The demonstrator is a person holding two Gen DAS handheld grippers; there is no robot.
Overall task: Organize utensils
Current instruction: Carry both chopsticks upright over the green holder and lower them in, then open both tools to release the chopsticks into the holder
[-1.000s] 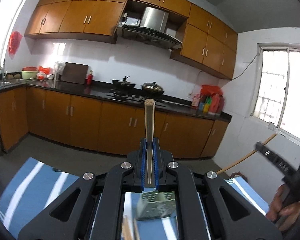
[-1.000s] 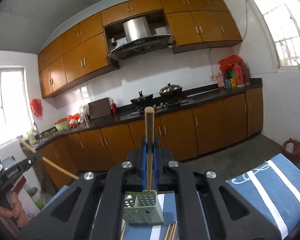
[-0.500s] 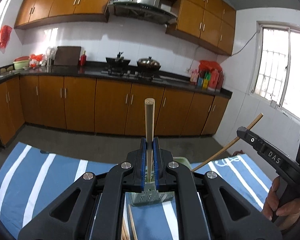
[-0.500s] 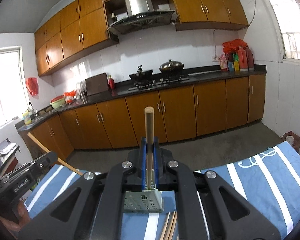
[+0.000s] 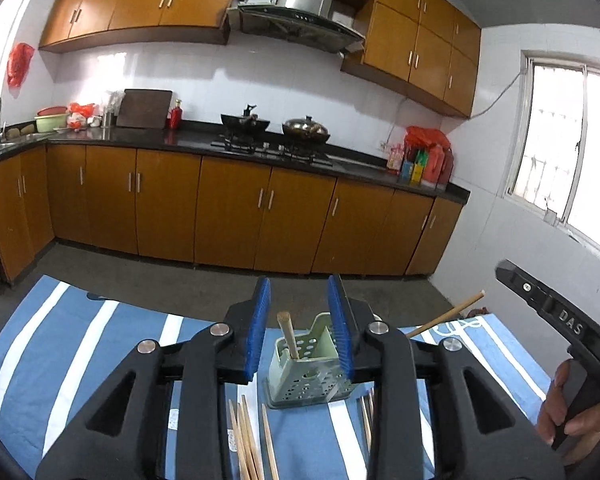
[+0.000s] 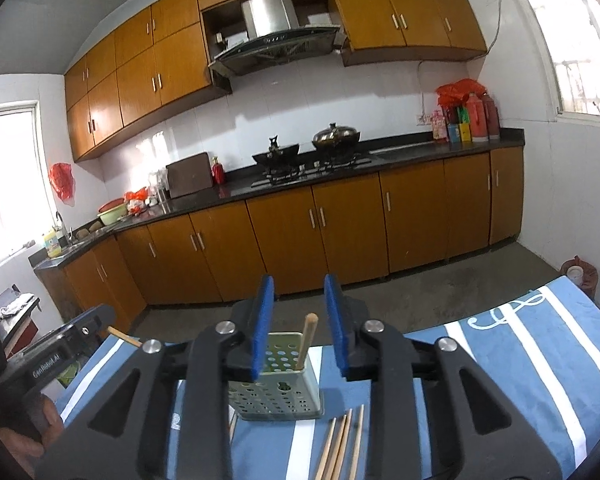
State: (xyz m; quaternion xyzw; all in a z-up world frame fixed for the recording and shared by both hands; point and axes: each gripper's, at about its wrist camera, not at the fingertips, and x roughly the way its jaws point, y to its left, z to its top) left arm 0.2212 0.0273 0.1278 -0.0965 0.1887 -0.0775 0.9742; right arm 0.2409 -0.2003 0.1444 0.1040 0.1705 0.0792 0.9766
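A pale green perforated holder (image 5: 308,376) stands on the blue striped cloth (image 5: 80,340). In the left wrist view my left gripper (image 5: 299,280) straddles the holder, its jaws opening. A wooden chopstick (image 5: 288,334) leans in the holder between the blue pads, free of both. In the right wrist view my right gripper (image 6: 299,278) stands over the same holder (image 6: 276,384), its jaws also opening. A second chopstick (image 6: 306,340) leans inside, untouched by its pads. That stick's upper end (image 5: 452,314) shows slanting in the left view.
Loose chopsticks (image 5: 246,440) (image 6: 342,444) lie on the cloth in front of the holder. The other tool's black handle, with a hand on it, fills the right edge (image 5: 556,320) and the left edge (image 6: 56,352). Beyond the table lie floor and orange cabinets (image 5: 228,208).
Both grippers sank toward the holder. Each was shut on an upright chopstick; now both stand apart and the sticks rest in the holder.
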